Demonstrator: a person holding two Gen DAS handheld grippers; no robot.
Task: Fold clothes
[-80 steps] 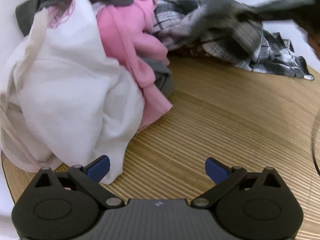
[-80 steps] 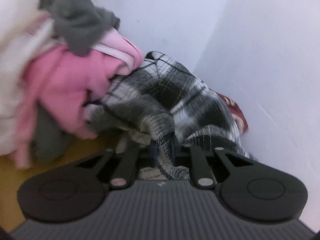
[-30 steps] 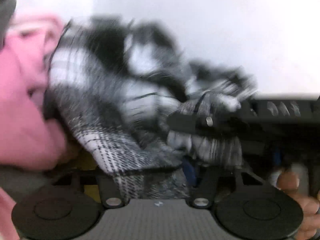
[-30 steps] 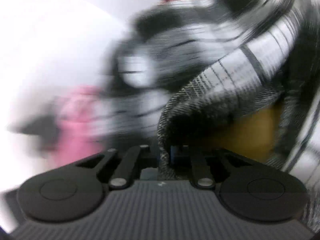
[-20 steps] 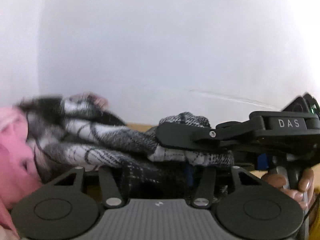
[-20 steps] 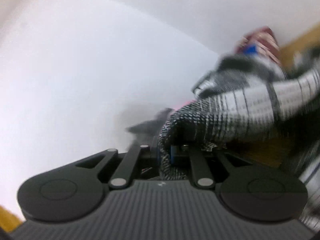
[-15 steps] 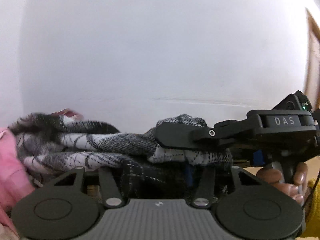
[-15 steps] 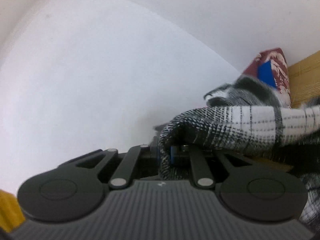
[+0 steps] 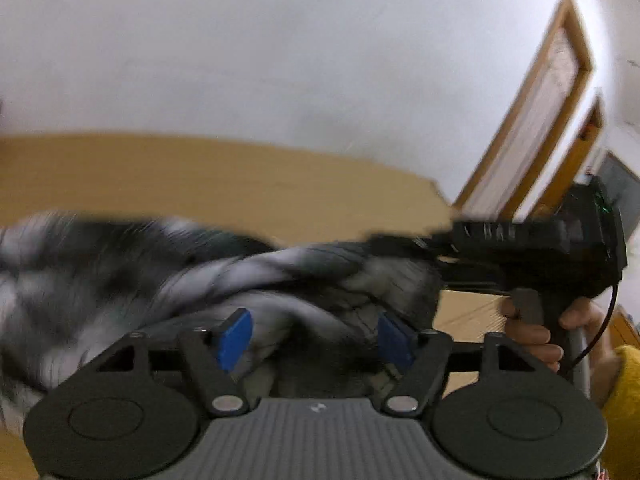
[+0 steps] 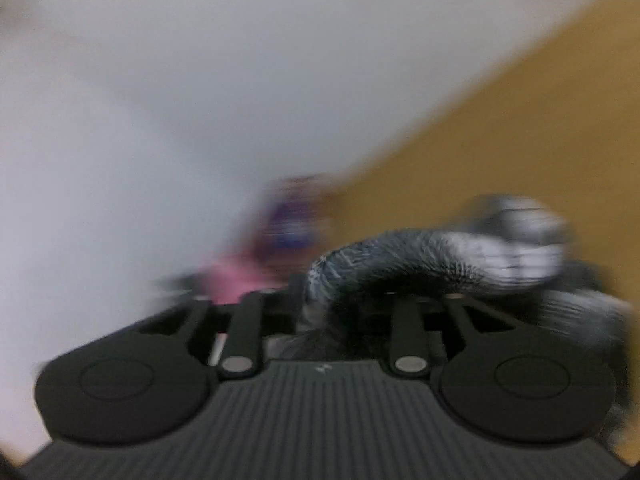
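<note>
Right tongs pinched the bunched black-and-white plaid flannel shirt; left tongs spread around it. Risk: single pinch slipping, shirt dropping bunched.

I see: plaid shirt, soft woven cloth | left gripper, matt black plastic | table, matt wood | wall, smooth white.

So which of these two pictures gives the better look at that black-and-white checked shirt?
The left wrist view: the checked shirt spreads wide across it, between the left claw's open blue pads. The right wrist view shows only a blurred roll over the right claw.
</note>
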